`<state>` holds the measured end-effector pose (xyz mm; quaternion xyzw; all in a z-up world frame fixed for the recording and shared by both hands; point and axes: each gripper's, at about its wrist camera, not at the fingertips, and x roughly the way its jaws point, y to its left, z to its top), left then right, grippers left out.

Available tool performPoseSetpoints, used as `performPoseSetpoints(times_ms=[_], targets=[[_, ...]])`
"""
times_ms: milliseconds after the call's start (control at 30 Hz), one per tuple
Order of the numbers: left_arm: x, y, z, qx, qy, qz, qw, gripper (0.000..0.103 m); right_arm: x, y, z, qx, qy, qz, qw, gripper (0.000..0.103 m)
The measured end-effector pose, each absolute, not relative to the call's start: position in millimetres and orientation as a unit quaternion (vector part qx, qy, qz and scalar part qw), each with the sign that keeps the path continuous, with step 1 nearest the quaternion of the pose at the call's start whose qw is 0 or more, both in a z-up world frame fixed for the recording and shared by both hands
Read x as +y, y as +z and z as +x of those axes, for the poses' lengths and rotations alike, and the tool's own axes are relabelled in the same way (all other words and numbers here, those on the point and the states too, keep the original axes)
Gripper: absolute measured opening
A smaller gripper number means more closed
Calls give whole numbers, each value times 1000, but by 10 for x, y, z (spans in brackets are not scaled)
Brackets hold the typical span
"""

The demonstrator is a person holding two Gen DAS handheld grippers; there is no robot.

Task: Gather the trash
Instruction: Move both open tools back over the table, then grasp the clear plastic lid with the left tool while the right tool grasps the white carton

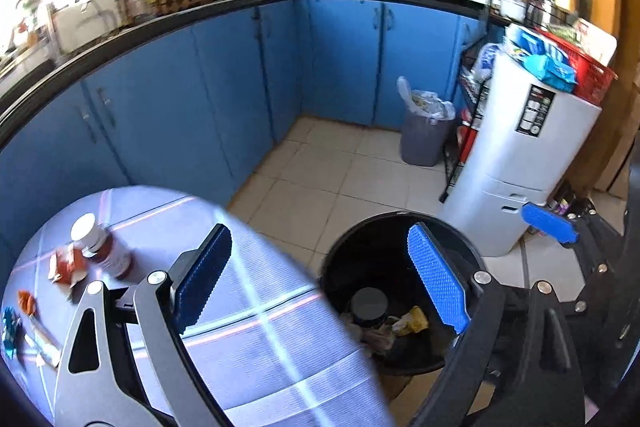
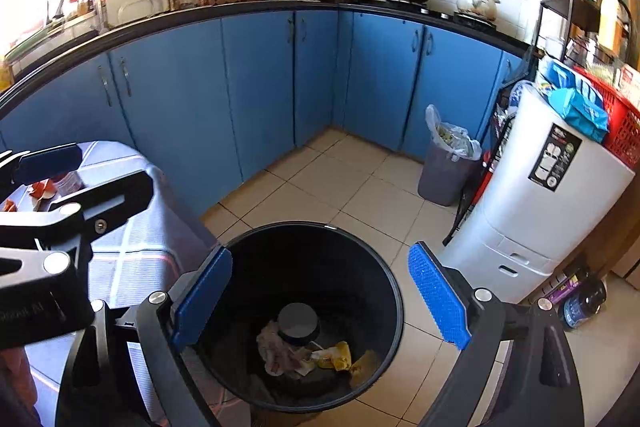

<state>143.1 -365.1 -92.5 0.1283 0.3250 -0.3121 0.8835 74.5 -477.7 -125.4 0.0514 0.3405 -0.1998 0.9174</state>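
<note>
A black round bin stands on the floor beside a table with a pale blue cloth. Inside it lie a dark-lidded jar, crumpled paper and a yellow wrapper. My right gripper is open and empty above the bin mouth. My left gripper is open and empty, over the table edge and the bin. On the table at the left stand a red bottle with a white cap, orange wrappers and small scraps.
Blue kitchen cabinets run along the back under a black counter. A grey bin with a plastic liner stands in the corner. A white appliance with a red basket on top stands at the right. Tiled floor lies between.
</note>
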Motion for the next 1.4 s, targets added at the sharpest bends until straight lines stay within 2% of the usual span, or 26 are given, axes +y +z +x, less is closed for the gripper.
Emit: performPoseSetpoints(times_ms=[300,533,767,1133,1233,1400], targets=[[-2397,-893,1452,321,-203,104,919,88,-3919,-1098,1000,329,-129,-5,935,87],[-949,-1066,1464,346,-62,63,934,88,-2885,-1054,1264,338,-24,-61,939,87],[106,-1343,1432,377,19,31,926,88,-1918,-1145,1546,358,51,-105,926,87],[698,-1600,1480,404,9,-7,915,88,-1136,-1449,1905,408,90,-133,899,87],[732,-1651,1546,414,1,-18,910,84,-1003,-1511,1970,413,94,-142,895,87],[761,-1628,1606,406,-10,-22,914,72,-880,-1576,2107,419,107,-141,891,87]])
